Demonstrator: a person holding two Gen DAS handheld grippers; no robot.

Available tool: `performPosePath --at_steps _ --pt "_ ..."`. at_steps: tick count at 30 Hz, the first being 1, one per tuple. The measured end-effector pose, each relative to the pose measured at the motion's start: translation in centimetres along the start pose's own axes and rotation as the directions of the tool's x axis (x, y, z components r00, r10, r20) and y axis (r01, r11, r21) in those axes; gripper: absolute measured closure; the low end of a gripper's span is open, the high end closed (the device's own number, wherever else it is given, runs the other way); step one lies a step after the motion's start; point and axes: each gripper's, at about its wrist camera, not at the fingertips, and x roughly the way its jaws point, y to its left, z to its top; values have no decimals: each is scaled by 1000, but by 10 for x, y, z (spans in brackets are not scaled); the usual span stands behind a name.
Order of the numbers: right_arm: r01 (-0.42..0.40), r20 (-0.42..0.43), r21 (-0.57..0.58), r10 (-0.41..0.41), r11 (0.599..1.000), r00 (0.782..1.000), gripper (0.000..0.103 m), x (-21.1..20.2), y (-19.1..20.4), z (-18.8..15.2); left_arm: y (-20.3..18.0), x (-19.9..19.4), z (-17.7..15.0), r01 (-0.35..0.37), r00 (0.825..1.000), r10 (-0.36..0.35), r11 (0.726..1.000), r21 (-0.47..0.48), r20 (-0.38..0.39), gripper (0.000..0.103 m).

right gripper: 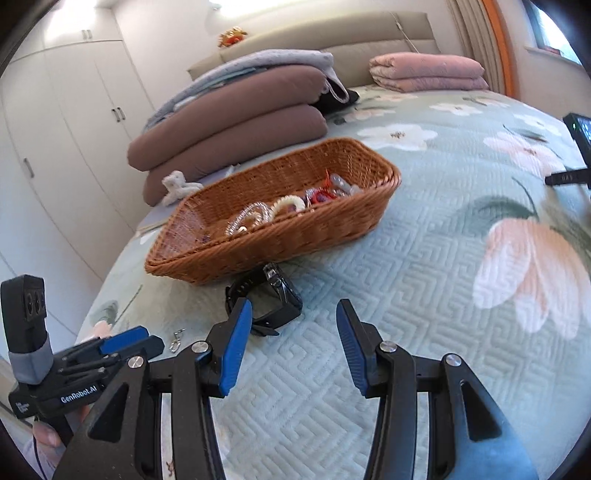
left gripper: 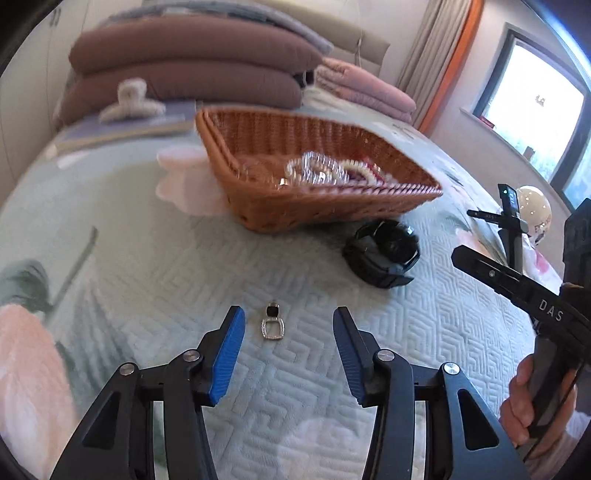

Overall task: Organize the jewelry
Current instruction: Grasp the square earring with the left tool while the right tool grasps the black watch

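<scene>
Floral quilted bedspread [right gripper: 424,258] in bedroom, white wardrobes [right gripper: 74,122] alongside

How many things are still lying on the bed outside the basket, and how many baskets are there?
Silver pendant: 1
Black watch: 1
Fluffy white hair claw: 1
Wicker basket: 1
Total: 4

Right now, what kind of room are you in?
Most likely a bedroom. There's a big bed with a flowery quilt, stacked brown pillows by a padded headboard, and tall white wardrobe doors along the wall.
</scene>
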Motion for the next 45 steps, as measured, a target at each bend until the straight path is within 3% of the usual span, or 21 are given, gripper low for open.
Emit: performPosePath --at_steps 6,9,21,25,28,30,35,42,45 --pt "59 -29 132 -55 989 998 54 23 0 -6 10 9 -3 22 1000 -22 999 -30 -3 52" --pt "51 -38 177 -45 983 998 54 31 5 -8 9 13 -3 29 999 -29 999 -29 -24 52" --pt "140 -42 174 -135 975 990 56 55 33 -6 -3 29 8 -51 997 53 998 37 -50 75" --pt "145 -53 187 -137 972 989 64 59 29 -6 -6 32 10 -73 996 75 996 58 -47 86" --pt "148 -53 208 -140 967 989 78 58 22 -7 -5 32 9 -77 996 80 995 57 -39 89" --pt "132 -56 219 -123 967 991 80 57 18 -7 -5 31 8 -80 996 82 995 58 -35 91" --pt "122 -63 189 -112 974 992 89 49 12 -7 -7 30 7 -92 995 94 993 69 -26 91" --pt "107 -44 8 -106 994 993 93 30 11 -6 -6 29 3 -73 997 75 995 65 -24 91" --pt "91 -62 -13 -92 996 994 93 31 6 -5 -8 29 3 -80 996 82 994 70 -21 91"
